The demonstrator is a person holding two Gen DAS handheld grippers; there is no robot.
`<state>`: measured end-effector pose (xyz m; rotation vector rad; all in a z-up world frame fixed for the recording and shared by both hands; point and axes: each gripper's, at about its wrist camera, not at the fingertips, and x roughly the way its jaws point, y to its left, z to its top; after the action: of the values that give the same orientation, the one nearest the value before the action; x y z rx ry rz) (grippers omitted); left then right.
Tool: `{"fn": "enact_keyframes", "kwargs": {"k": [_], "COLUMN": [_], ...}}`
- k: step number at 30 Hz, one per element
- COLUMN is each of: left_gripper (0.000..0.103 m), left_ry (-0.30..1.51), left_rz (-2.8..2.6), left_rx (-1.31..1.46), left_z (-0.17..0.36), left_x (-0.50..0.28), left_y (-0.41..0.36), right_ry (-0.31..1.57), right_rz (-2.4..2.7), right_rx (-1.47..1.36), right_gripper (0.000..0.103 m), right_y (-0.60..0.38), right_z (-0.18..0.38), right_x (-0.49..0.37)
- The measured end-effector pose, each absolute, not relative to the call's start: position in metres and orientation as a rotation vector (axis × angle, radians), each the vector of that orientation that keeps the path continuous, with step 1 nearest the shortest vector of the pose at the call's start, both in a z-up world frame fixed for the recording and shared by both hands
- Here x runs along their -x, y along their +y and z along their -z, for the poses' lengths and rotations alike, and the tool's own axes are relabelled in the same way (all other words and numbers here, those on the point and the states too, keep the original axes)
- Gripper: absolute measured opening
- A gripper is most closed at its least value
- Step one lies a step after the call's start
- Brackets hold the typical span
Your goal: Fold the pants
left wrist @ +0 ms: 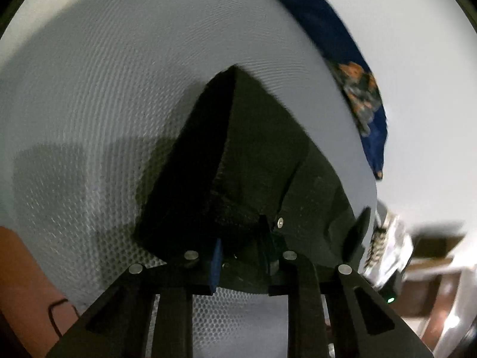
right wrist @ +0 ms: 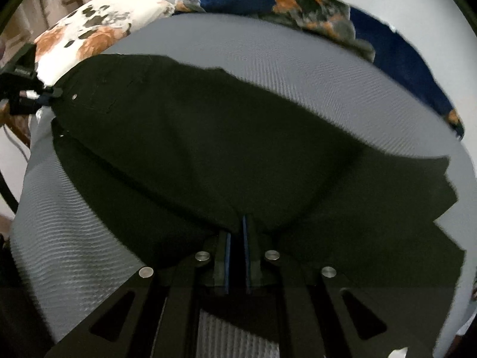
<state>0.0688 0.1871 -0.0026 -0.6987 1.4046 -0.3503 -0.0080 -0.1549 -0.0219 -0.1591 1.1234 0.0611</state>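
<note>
The black pants (right wrist: 208,149) lie across a pale textured bed sheet (right wrist: 298,68), partly doubled over. In the right wrist view my right gripper (right wrist: 237,238) is shut on a fold of the pants at their near edge, with dark cloth pinched between the blue pads. At the far left of that view my left gripper (right wrist: 49,94) holds the waist end, beside a metal button. In the left wrist view the left gripper (left wrist: 246,256) is shut on the bunched waistband of the pants (left wrist: 253,149), which rises to a peak ahead of it.
A dark blue floral blanket (right wrist: 402,47) runs along the far side of the sheet, and shows again as the blanket (left wrist: 342,59). A white floral pillow (right wrist: 98,26) sits at the back left. A blurred device with a green light (left wrist: 387,268) is at the right.
</note>
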Motion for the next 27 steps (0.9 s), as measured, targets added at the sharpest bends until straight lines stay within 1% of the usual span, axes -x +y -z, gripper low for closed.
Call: {"fn": "enact_keyframes", "kwargs": {"k": [4, 10, 14, 16, 18, 21, 23, 24, 26, 27], "left_gripper": [0.021, 0.021, 0.022, 0.026, 0.027, 0.037, 0.044, 0.048, 0.05, 0.054], "left_ry": [1.43, 1.546, 1.569, 1.582, 1.599, 1.611, 1.589, 1.582, 1.529, 1.494], "left_rz": [0.407, 0.376, 0.347, 0.326, 0.305, 0.27, 0.263, 0.254, 0.225, 0.203], "left_rx": [0.536, 0.443, 0.41, 0.378, 0.378, 0.34, 0.268, 0.24, 0.166, 0.115], "left_z": [-0.003, 0.026, 0.03, 0.03, 0.029, 0.021, 0.01, 0.005, -0.008, -0.017], "left_x": [-0.073, -0.078, -0.084, -0.086, -0.086, -0.085, -0.082, -0.081, -0.079, -0.077], "left_y": [0.18, 0.172, 0.16, 0.146, 0.143, 0.14, 0.134, 0.133, 0.134, 0.133], "right_ry": [1.149, 1.274, 1.294, 1.305, 1.298, 1.287, 1.269, 1.26, 1.253, 1.246], "right_rz": [-0.095, -0.132, -0.129, -0.127, -0.116, -0.107, -0.104, -0.097, -0.1, -0.104], "right_rx": [0.161, 0.15, 0.113, 0.098, 0.097, 0.089, 0.064, 0.047, 0.003, -0.018], "right_gripper": [0.005, 0.005, 0.006, 0.006, 0.01, 0.014, 0.022, 0.024, 0.026, 0.027], "right_y": [-0.145, -0.135, -0.14, -0.143, -0.145, -0.146, -0.149, -0.153, -0.158, -0.161], "right_z": [0.009, 0.046, 0.057, 0.056, 0.056, 0.055, 0.05, 0.048, 0.043, 0.04], "right_x": [0.024, 0.038, 0.032, 0.029, 0.028, 0.028, 0.03, 0.031, 0.033, 0.035]}}
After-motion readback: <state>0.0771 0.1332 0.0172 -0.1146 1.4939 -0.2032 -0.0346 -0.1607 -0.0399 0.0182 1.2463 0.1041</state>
